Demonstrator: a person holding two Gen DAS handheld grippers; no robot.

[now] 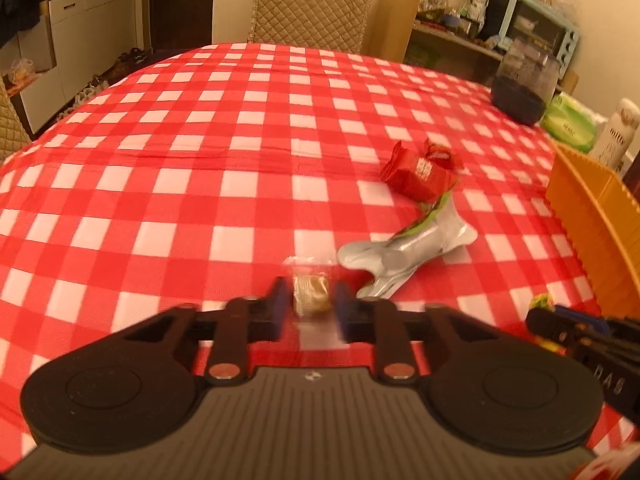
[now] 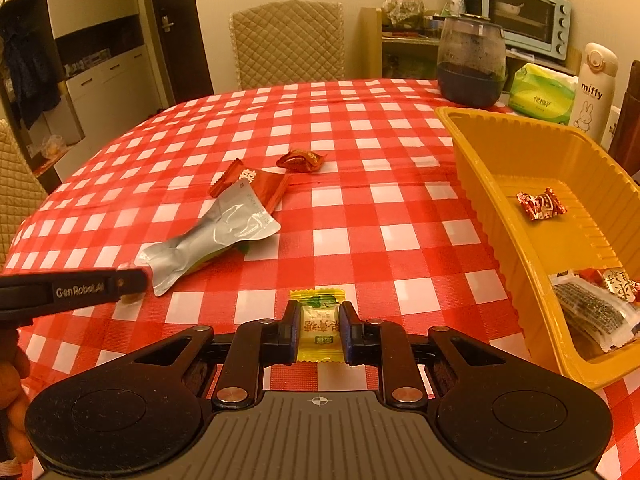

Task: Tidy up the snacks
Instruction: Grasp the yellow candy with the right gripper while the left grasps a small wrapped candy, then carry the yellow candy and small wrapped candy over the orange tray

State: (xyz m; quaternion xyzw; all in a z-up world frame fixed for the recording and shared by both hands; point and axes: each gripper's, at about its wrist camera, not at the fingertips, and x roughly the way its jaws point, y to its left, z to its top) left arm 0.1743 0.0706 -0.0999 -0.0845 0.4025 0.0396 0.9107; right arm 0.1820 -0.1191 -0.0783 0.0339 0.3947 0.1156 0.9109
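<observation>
Both grippers loaded at once, looks like a two-handed sweep toward the orange tray (image 2: 500, 152), which sits at 3 o'clock on the checked tablecloth (image 2: 360, 208) and holds a few wrapped sweets already.

Right gripper (image 2: 319, 330): jaws narrowed and clamped on a yellow candy (image 2: 319, 326), pads on both sides of the wrapper, ends sticking out fwd and back.

Left gripper (image 1: 311, 300): fingers nearly together around a clear-wrapped tan sweet (image 1: 311, 295); blurry, but it reads as pinched.

Loose on the cloth: silver pouch (image 2: 218, 236) at 10 o'clock, red packet (image 2: 260, 182) tucked partly under it, red candy (image 2: 301, 161) at 12. My guess: drop both into the tray next.
</observation>
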